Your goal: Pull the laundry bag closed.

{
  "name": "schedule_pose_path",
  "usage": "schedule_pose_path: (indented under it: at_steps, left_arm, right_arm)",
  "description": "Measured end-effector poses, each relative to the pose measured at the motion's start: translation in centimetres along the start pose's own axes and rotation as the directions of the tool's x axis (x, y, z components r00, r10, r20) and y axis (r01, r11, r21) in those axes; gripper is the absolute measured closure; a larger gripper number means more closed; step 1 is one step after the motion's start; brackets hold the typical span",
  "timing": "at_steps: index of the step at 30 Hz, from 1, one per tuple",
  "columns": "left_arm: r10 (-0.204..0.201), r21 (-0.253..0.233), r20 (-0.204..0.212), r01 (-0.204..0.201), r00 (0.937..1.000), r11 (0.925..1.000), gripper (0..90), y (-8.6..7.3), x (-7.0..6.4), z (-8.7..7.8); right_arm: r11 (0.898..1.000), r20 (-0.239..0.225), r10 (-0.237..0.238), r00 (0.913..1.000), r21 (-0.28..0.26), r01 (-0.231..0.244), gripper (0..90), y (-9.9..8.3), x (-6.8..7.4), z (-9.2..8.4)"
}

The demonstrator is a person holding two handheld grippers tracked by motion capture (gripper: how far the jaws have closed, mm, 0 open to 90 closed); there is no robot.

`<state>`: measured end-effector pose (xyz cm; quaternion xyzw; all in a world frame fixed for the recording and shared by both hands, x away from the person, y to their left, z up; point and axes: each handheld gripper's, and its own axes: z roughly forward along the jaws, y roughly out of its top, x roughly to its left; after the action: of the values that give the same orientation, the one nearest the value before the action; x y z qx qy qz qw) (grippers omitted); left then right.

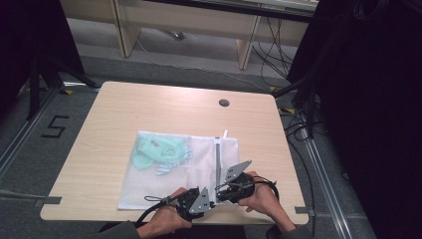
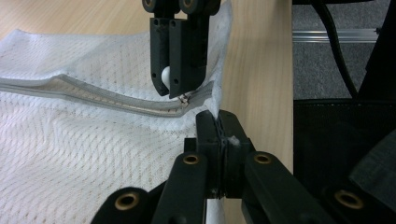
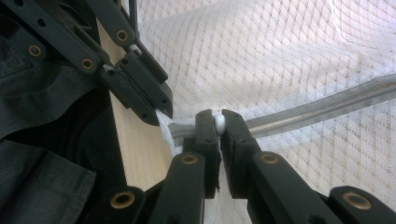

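Left gripper (image 2: 219, 135) pinched the mesh bag (image 1: 164, 184) corner, right gripper (image 3: 218, 126) clamped the zipper pull (image 3: 219, 123); a sideways tug risked the pull slipping out.

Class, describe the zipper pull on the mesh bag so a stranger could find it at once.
Start at the wooden table and find the white mesh laundry bag lying flat on it. Follow its grey zipper toward the near edge, where the right gripper pinches the zipper pull: a small white bead, the only round thing on the zip.
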<state>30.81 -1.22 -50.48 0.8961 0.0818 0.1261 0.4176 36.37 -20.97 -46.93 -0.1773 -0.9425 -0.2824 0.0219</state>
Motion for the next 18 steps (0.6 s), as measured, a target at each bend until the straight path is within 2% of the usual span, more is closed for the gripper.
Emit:
schedule_pose_path:
  at_steps: [3,4,6,7,8,9,10,11,12,13,14,15,16,17,18]
  left_arm:
    - [-0.004,0.002,0.002,0.004,1.0000,1.0000,88.5,-0.02,0.05,0.02]
    - [0.006,0.013,0.001,-0.006,1.0000,0.9999,88.5,0.00,0.12,-0.02]
    - [-0.011,0.007,0.004,0.011,0.9999,0.9999,88.4,-0.01,0.08,0.02]
    - [-0.011,0.007,0.004,0.011,0.9999,0.9999,88.4,-0.01,0.08,0.02]
    - [-0.010,0.006,0.007,0.010,0.9999,0.9999,88.4,-0.04,0.14,-0.03]
    - [0.003,0.007,0.003,-0.003,1.0000,1.0000,88.5,-0.02,0.23,-0.07]
    - [-0.006,0.007,0.003,0.006,1.0000,1.0000,88.4,-0.05,0.19,-0.06]
    - [-0.006,0.007,0.003,0.006,1.0000,1.0000,88.5,-0.05,0.19,-0.06]
    - [-0.026,-0.004,0.005,0.026,0.9997,0.9997,88.5,-0.08,0.10,0.02]
    - [0.003,0.006,0.006,-0.003,1.0000,1.0000,88.5,0.00,0.26,-0.09]
    - [0.003,0.006,0.006,-0.003,1.0000,1.0000,88.5,0.00,0.26,-0.09]
    - [-0.007,0.010,0.013,0.007,0.9999,0.9999,88.5,-0.04,0.16,-0.04]
    - [-0.007,0.010,0.013,0.007,0.9999,0.9999,88.5,-0.04,0.16,-0.04]
    - [-0.022,-0.001,0.012,0.022,0.9997,0.9998,88.5,-0.07,0.12,0.00]
    - [-0.022,-0.001,0.012,0.022,0.9997,0.9998,88.5,-0.07,0.12,0.00]
  right_arm:
    - [1.000,0.003,-0.016,0.9999,0.009,0.016,86.3,0.18,-0.02,0.07]
    - [1.000,0.003,-0.015,0.9999,0.015,0.015,86.3,0.24,-0.08,0.15]
    - [1.000,-0.002,-0.016,0.9999,0.015,0.016,86.3,0.28,-0.18,0.21]
    - [0.999,-0.004,-0.034,0.9994,0.005,0.034,86.3,0.33,-0.31,0.29]
    - [0.999,-0.001,-0.035,0.9994,0.006,0.035,86.3,0.37,-0.33,0.32]
    - [1.000,0.000,-0.016,0.9999,0.019,0.016,86.4,0.41,-0.23,0.28]
    - [0.999,0.000,-0.038,0.9993,0.014,0.038,86.3,0.48,-0.38,0.33]
    - [1.000,-0.002,-0.018,0.9998,0.015,0.018,86.4,0.49,-0.27,0.39]
    - [1.000,-0.002,-0.018,0.9998,0.015,0.018,86.4,0.49,-0.27,0.39]
    - [0.999,0.010,-0.044,0.9990,0.021,0.044,86.4,0.60,-0.53,0.49]
    - [1.000,0.005,-0.019,0.9998,0.024,0.019,86.3,0.59,-0.44,0.55]
    - [0.999,0.009,-0.045,0.9989,0.024,0.045,86.3,0.67,-0.75,0.58]
    - [0.999,0.005,-0.020,0.9998,0.030,0.020,86.3,0.67,-0.64,0.58]
    - [0.999,0.011,-0.046,0.9989,0.024,0.045,86.4,0.74,-0.86,0.67]
    - [0.999,0.011,-0.046,0.9989,0.024,0.045,86.4,0.74,-0.86,0.67]
